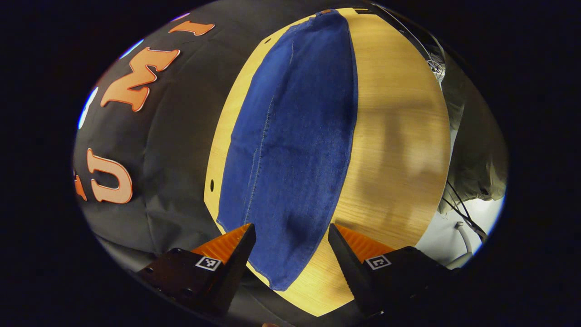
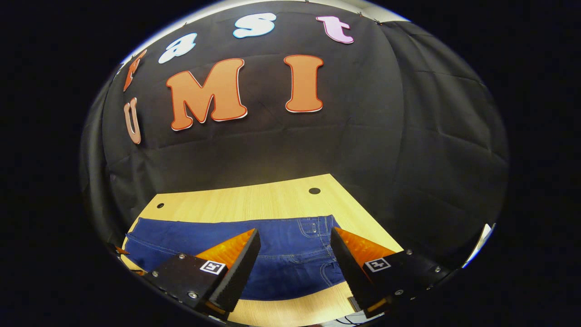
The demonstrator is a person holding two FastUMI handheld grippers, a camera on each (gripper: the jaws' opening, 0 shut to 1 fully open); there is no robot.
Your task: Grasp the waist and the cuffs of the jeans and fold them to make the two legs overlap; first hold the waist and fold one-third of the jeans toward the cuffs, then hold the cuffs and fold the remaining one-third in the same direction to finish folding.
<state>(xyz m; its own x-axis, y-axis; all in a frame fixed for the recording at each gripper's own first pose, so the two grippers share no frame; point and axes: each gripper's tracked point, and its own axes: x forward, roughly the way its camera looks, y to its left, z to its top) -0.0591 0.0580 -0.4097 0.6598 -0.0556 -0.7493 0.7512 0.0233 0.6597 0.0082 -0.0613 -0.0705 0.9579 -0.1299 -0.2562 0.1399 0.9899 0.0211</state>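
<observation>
Left gripper [image 1: 290, 231]: fingers spread wide apart, nothing between them, holding nothing; it hovers above the cuff end of the jeans.
Jeans, left gripper view [image 1: 295, 136]: blue denim lying flat, running straight ahead from between the fingers to the far edge of the worktop; the two legs look laid one on the other, a stitched seam running along the cloth left of centre; the near hem sits just below the fingertips.
Worktop, left gripper view [image 1: 399, 136]: pale wood, bare to the right of the jeans, with a thin strip and a small round hole to their left.
Cables [image 1: 463, 213]: off the worktop's edge, to the right of the gripper.
Right gripper [image 2: 295, 234]: fingers wide apart, empty, poised over the waist end.
Jeans, right gripper view [image 2: 281, 254]: stretched crosswise beneath the fingers, pocket and waistband stitching by the right finger, legs trailing off to the left.
Worktop, right gripper view [image 2: 254, 200]: bare wood beyond the jeans, two small round holes near its far edge.
</observation>
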